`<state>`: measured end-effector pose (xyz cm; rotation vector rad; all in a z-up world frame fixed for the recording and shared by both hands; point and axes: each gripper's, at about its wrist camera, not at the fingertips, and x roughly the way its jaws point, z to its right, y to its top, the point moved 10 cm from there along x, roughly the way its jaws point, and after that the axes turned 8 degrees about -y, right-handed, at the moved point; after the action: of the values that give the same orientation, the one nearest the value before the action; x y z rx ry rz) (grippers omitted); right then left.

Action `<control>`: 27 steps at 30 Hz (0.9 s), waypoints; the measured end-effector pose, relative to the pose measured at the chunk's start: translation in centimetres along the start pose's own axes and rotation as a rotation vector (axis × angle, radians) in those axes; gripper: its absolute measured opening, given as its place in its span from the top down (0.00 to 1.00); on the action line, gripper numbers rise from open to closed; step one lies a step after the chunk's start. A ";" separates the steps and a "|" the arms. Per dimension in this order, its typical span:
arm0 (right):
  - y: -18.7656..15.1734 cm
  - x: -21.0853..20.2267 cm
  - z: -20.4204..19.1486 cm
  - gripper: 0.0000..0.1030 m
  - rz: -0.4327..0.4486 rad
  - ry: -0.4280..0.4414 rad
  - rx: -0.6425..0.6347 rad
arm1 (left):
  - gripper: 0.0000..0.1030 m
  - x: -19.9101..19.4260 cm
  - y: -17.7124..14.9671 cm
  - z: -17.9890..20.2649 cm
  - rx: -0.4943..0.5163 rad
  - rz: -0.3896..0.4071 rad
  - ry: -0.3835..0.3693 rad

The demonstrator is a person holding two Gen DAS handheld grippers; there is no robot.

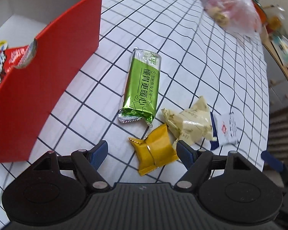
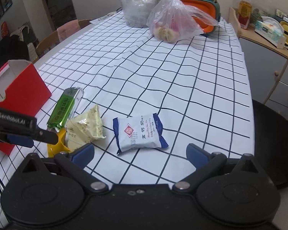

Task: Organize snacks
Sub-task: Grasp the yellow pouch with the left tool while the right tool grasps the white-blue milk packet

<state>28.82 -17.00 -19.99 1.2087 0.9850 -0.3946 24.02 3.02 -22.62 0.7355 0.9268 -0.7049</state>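
Left gripper [image 1: 142, 150]: jaws wide, yellow packet [image 1: 155, 149] lower centre between them, ungripped. Right gripper [image 2: 140, 153]: jaws wide, empty, blue-white packet [image 2: 139, 132] just beyond.

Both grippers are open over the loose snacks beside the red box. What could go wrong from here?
1. The left gripper straddles the yellow packet, whose end touches the cream packet; closing may catch or drag both.
2. The right gripper faces the white packet, which lies flat; its fingers could skid over it or bunch the tablecloth.
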 end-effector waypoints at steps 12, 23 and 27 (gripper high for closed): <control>0.3 3.4 -0.7 0.04 -0.026 0.001 -0.076 | 0.24 1.5 0.1 0.3 -0.086 0.027 0.097; 0.4 5.1 -1.4 0.09 -0.018 -0.036 -0.126 | 0.24 2.3 -0.3 0.8 -0.058 0.031 0.133; 0.3 5.8 -1.3 0.15 -0.024 -0.056 -0.124 | 0.30 2.3 -0.9 1.2 0.008 0.035 0.173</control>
<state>31.62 -14.35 -24.51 1.0695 0.9625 -0.3784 24.80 1.12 -24.34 0.8273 1.0661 -0.6215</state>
